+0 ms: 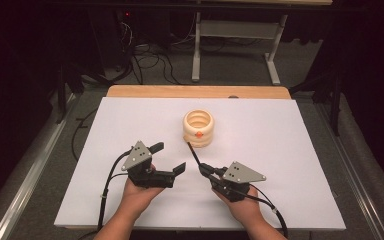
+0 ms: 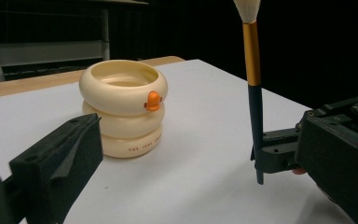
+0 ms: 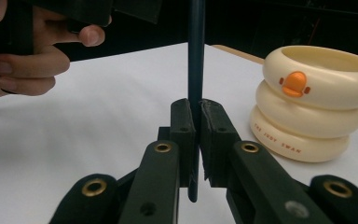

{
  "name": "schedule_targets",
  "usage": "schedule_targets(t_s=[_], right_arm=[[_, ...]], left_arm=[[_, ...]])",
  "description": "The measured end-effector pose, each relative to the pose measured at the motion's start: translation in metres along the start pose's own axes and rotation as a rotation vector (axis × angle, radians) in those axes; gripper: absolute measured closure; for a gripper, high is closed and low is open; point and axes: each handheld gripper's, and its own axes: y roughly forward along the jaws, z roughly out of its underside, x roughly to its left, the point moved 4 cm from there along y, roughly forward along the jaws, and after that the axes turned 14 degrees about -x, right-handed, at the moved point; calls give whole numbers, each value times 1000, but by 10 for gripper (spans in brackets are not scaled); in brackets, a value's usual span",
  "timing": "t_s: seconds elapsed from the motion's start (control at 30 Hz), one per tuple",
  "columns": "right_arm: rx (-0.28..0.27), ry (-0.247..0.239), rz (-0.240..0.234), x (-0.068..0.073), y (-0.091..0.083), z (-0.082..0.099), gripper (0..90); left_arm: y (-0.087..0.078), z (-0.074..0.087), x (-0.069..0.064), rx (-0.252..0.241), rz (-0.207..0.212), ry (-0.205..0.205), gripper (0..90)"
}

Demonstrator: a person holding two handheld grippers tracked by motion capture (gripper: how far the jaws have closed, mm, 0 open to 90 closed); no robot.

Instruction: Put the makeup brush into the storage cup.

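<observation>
A cream holder shaped like three stacked rings, with an orange beak on its front, stands upright on the white board, behind the two grippers. My right gripper is shut on the dark handle of a brush. In the left gripper view the brush stands upright with a gold ferrule and white bristles on top, clamped low down by the right gripper. The right gripper view shows both jaws pinching the handle, with the holder to the right. My left gripper stands open and holds nothing, left of the brush.
A wooden table edge runs behind the board. Beyond it stand the white legs of another desk, with cables on the floor. The person's left hand shows at the upper left of the right gripper view.
</observation>
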Motion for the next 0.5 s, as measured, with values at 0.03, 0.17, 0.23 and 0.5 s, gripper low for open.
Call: schedule_targets(t_s=[0.03, 0.17, 0.23, 0.5], right_arm=[[-6, -1, -7, 1, 1, 0, 867], [1, -2, -16, 4, 2, 2, 868], [7, 0, -14, 5, 3, 2, 868], [23, -2, -25, 9, 5, 5, 867]], left_arm=[[0, 0, 0, 0, 3, -2, 23], [1, 1, -3, 0, 16, -7, 40], [1, 1, -4, -1, 20, -10, 54], [1, 1, -5, -7, 41, -31, 143]])
